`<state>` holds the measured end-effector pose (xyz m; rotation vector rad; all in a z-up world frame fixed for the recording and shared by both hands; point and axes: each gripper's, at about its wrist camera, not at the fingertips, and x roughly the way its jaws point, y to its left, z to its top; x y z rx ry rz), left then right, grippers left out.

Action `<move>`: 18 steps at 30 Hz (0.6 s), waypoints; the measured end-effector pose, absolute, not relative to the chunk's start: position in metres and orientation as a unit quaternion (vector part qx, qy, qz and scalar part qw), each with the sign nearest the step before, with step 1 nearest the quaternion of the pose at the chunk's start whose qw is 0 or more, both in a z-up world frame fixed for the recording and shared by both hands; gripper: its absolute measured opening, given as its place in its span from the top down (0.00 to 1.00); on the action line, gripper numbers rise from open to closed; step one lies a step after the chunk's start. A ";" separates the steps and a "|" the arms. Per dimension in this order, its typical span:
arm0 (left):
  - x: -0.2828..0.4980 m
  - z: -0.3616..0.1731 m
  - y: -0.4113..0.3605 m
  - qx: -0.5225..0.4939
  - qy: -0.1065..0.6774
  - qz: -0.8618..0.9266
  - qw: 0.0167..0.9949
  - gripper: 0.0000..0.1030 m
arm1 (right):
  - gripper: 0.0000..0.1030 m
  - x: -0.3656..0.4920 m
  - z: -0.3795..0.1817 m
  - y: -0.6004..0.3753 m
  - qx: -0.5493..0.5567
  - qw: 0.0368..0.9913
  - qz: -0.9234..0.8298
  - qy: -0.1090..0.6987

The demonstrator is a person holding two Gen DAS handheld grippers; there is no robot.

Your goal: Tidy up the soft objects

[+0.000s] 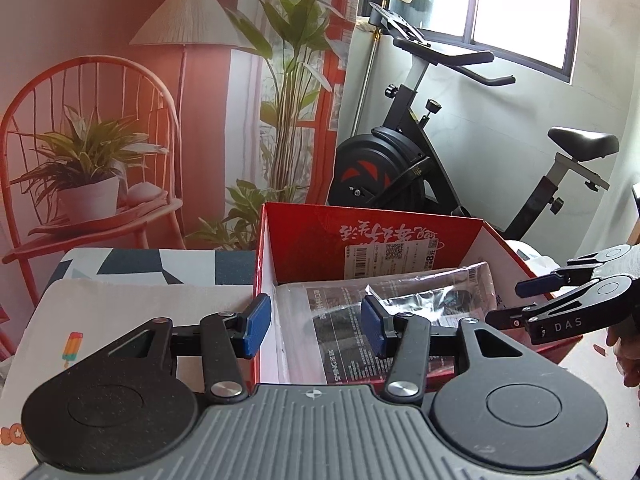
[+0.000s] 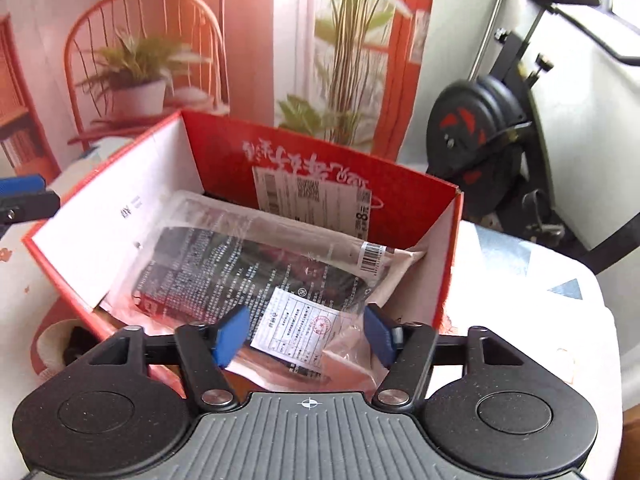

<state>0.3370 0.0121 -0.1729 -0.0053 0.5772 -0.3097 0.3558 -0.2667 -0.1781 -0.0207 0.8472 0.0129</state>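
A red cardboard box [image 1: 400, 236] with white inner walls stands open on the table; it also shows in the right wrist view [image 2: 312, 168]. Inside lie clear plastic bags of dark soft goods [image 2: 248, 268], also seen in the left wrist view [image 1: 400, 312]. My left gripper [image 1: 316, 326] is open and empty, its fingers straddling the box's near left wall. My right gripper [image 2: 304, 336] is open over the near end of the top bag, its pads on either side of a white paper label [image 2: 296, 332]. It also shows at the box's right edge in the left wrist view [image 1: 520, 304].
The table has a white cloth with coloured prints [image 1: 100, 320]. An exercise bike [image 1: 420, 160] stands behind the box by the window. A backdrop with a red chair and plants [image 1: 92, 152] fills the wall behind.
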 end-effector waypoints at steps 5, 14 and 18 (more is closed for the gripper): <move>0.305 -0.178 0.018 0.002 0.292 -0.162 0.943 0.47 | 0.22 0.307 -0.164 -0.265 0.004 0.936 0.002 0.352; 0.252 -0.212 0.020 -0.001 0.325 -0.178 0.929 0.46 | 0.24 0.224 -0.185 -0.253 0.079 0.953 0.005 0.292; 0.236 -0.233 0.023 -0.023 0.342 -0.174 0.923 0.46 | 0.31 0.198 -0.204 -0.238 0.079 0.956 0.007 0.284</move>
